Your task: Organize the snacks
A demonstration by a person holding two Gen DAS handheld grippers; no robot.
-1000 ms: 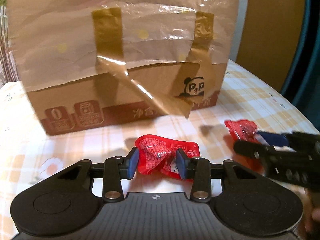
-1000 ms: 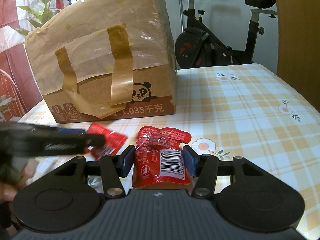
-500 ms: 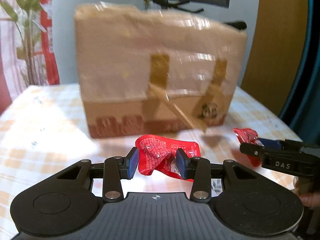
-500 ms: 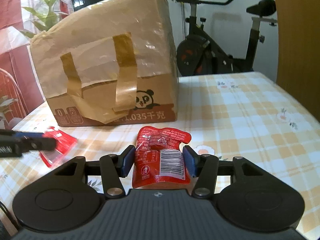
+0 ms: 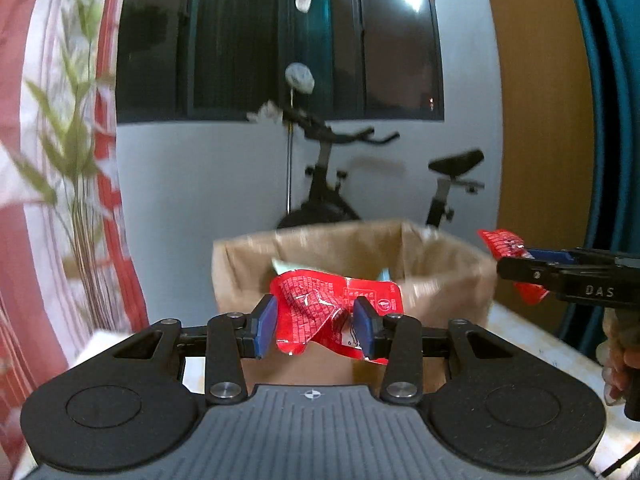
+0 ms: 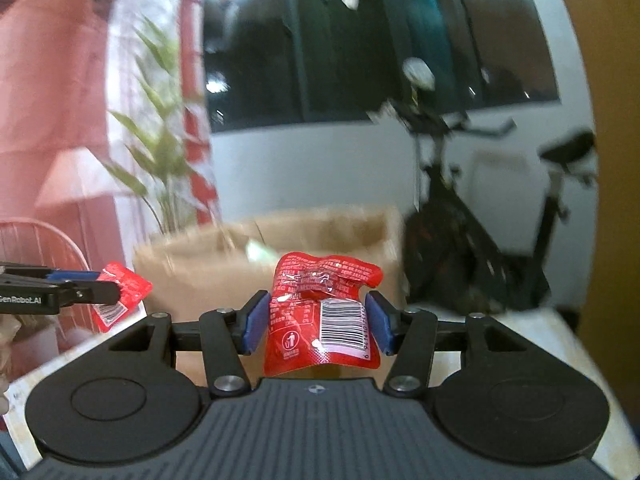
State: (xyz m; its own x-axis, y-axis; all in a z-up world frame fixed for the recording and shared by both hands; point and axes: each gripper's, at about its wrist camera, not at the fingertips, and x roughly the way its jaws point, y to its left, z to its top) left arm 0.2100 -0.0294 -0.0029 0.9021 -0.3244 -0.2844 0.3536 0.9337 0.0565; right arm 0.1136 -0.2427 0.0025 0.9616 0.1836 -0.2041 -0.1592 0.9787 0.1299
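Note:
My left gripper (image 5: 315, 322) is shut on a crumpled red snack packet (image 5: 320, 312), held up just in front of the open top of a brown paper bag (image 5: 448, 264). My right gripper (image 6: 316, 322) is shut on another red snack packet (image 6: 320, 312) with a barcode, also held up before the bag (image 6: 192, 276). Each gripper shows in the other's view: the right one (image 5: 516, 264) at the bag's right side, the left one (image 6: 116, 288) at the bag's left side. Something pale green lies inside the bag (image 5: 284, 266).
An exercise bike (image 5: 332, 184) stands behind the bag against a grey wall under a dark window. A leafy plant (image 5: 76, 184) and a red-and-white curtain are at the left. A wooden panel (image 5: 540, 120) is at the right. The table edge (image 5: 532, 336) shows low right.
Both grippers have risen from table height, each keeping its red packet. The bag's front face has dropped out of sight; its open top rim is now level with the packets.

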